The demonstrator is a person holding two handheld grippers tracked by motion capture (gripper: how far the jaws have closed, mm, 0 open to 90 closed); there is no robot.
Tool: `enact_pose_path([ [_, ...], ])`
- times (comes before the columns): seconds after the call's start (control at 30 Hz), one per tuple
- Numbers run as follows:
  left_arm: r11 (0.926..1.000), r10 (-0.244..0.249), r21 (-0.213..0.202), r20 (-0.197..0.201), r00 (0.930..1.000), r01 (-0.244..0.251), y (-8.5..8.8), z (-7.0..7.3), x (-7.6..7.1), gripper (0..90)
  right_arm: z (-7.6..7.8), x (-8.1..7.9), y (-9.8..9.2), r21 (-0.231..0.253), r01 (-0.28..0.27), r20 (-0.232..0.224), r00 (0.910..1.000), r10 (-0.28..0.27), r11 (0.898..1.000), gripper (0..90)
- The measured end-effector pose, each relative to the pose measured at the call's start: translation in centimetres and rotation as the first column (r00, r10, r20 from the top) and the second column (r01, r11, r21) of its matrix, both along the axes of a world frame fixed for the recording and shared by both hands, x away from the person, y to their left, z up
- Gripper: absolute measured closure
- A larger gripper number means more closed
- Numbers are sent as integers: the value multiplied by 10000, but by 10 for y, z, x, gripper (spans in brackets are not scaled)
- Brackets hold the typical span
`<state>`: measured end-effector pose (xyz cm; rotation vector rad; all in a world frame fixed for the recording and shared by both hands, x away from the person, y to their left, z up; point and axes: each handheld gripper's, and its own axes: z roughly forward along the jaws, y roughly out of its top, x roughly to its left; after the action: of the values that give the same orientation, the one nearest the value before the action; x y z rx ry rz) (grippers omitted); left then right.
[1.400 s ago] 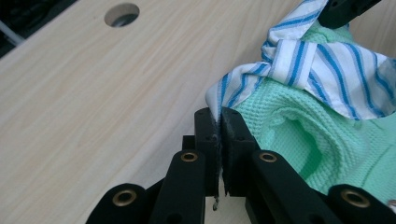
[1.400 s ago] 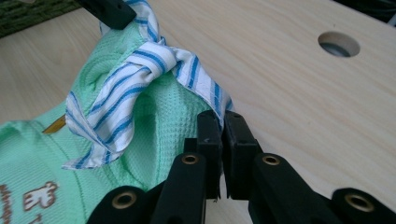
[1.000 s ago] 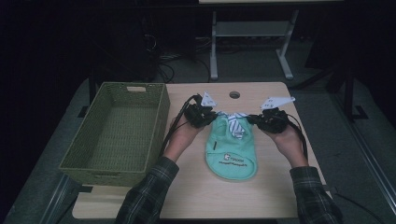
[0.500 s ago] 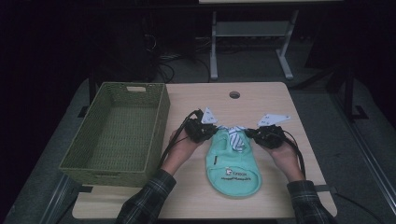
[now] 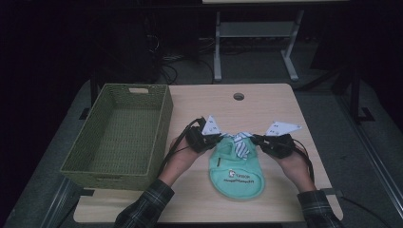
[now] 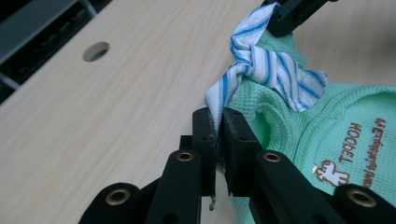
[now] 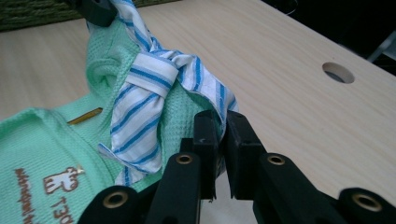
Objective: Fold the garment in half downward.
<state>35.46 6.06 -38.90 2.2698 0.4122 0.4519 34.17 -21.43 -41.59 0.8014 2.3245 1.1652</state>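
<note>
Frame centre: left gripper (image 5: 216,138) and right gripper (image 5: 256,139), fingers each pinching the striped collar (image 5: 240,142) of a green garment (image 5: 236,173).

High view overhead; both gripper views close on striped collar (image 6: 261,70).

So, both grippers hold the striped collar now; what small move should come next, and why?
Probably lift both together: the left gripper and right gripper are each shut on the striped collar, while the green garment lies flat beside the basket.
</note>
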Motion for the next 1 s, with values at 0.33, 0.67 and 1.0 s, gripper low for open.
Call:
enact_pose_path([
  [0.33, 9988, -377, -325, -774, 9963, 353, 4, -6, -15, 816, -4, -20, -4, 448, -293, -444, 9985, 313, 9986, 815],
  [0.67, 9960, -745, -608, -1508, 9858, 660, 10, -14, -31, 792, -11, -40, -8, 479, -628, -530, 9965, 653, 9969, 802],
  [1.0, 9927, -1076, -735, -1762, 9785, 960, 12, -17, -49, 776, -15, -53, -18, 747, -899, -651, 9934, 948, 9931, 783],
])
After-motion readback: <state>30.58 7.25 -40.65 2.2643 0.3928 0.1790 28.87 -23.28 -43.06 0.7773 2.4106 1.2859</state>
